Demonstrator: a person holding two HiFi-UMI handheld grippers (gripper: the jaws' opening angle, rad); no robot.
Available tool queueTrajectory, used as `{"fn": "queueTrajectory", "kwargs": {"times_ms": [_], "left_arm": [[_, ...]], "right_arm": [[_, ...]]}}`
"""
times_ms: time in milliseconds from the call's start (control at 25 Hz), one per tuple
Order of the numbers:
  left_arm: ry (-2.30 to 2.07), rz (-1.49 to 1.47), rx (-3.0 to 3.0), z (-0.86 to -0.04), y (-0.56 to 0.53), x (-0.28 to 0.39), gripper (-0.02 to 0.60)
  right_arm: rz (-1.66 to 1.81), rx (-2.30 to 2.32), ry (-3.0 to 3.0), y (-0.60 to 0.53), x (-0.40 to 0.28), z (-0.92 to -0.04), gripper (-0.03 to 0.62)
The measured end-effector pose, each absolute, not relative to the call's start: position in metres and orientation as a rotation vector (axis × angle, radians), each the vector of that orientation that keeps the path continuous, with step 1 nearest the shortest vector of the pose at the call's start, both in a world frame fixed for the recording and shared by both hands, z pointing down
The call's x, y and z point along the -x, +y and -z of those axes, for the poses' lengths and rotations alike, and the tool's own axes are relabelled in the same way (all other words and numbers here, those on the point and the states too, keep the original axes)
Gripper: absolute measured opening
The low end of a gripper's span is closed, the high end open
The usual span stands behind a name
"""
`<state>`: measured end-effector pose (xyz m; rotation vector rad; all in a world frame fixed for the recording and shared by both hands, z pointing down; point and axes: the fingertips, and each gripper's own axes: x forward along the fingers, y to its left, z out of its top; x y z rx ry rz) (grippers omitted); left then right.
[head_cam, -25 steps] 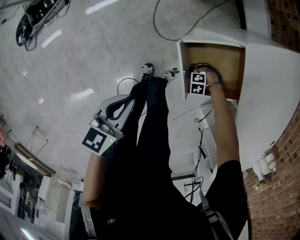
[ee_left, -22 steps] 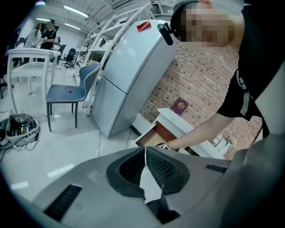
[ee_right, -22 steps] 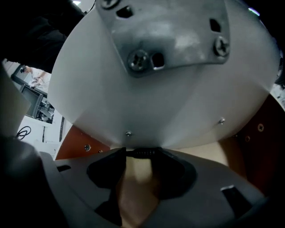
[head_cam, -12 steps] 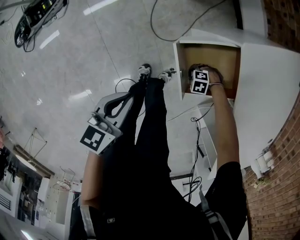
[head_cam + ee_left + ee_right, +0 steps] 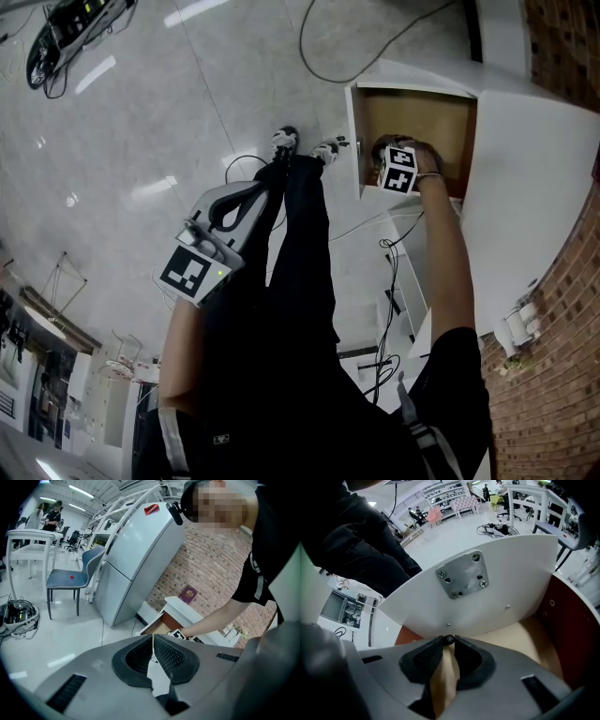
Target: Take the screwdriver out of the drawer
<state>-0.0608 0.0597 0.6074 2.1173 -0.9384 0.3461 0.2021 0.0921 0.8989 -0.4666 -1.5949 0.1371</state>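
Right gripper view, lower centre: your right gripper (image 5: 448, 641) just closed onto the thin dark screwdriver (image 5: 448, 639) in the white-fronted drawer (image 5: 501, 606); lift now.

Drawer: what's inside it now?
The right gripper, jaws just closed onto a small dark tip, likely the screwdriver, over bare wooden drawer floor. The rest hides under the gripper.

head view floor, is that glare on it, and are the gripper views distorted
Head view: yes, white glare streaks on the glossy pale tiled floor. Left gripper view: wide-angle bending, the tall pale grey fridge leans, corners go dark. Right gripper view: the white drawer front bows into an arc.
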Motion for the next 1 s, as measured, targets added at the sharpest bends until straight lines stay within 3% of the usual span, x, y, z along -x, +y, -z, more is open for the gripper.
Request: {"fn": "queueTrajectory", "kwargs": {"times_ms": [240, 1000], "left_arm": [[-0.945, -0.350, -2.120, -0.605, 0.060, 0.062, 0.021], [-0.942, -0.369, -2.117, -0.610, 0.066, 0.060, 0.021]], "right_arm": [[-0.163, 0.494, -1.603, 0.103, -0.190, -0.902, 0.129], [-0.685, 0.361, -1.638, 0.102, -0.188, -0.909, 0.121]]}}
